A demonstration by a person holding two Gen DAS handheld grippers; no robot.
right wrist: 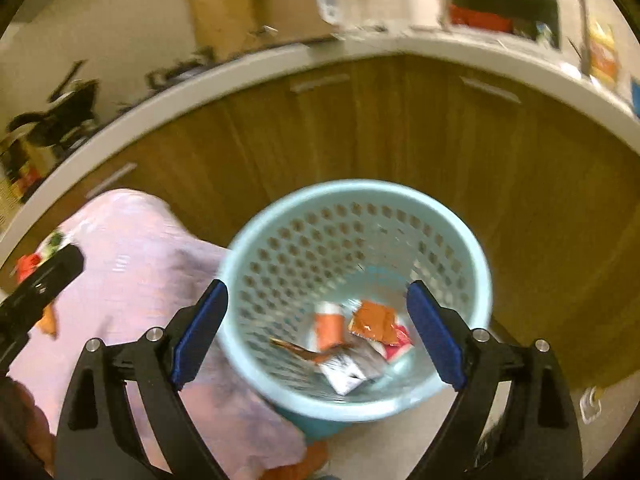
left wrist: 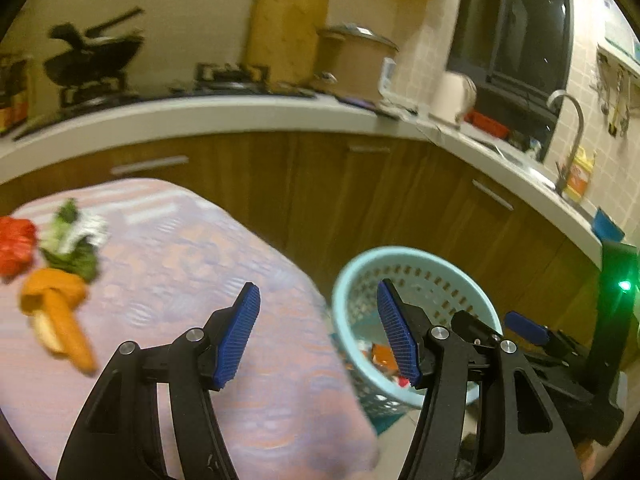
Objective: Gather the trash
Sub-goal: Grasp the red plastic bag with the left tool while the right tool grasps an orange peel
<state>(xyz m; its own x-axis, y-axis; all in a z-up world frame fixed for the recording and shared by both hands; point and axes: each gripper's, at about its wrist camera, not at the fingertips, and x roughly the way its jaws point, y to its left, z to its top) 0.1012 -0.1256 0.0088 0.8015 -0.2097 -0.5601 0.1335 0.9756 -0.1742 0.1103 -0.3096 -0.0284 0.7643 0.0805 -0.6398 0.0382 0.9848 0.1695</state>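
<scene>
Several wrappers (right wrist: 360, 340) in basket (right wrist: 280, 248), table (left wrist: 180, 260) beside

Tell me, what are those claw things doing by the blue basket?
A person is clearing trash off the table with a gripper in each hand. The right gripper hangs over the light blue basket with its jaws wide and empty; several wrappers already lie at the bottom. The left gripper is open and empty too, over the edge of the pink tablecloth. An orange wrapper, a green and white one and a red one still wait on the table.
</scene>
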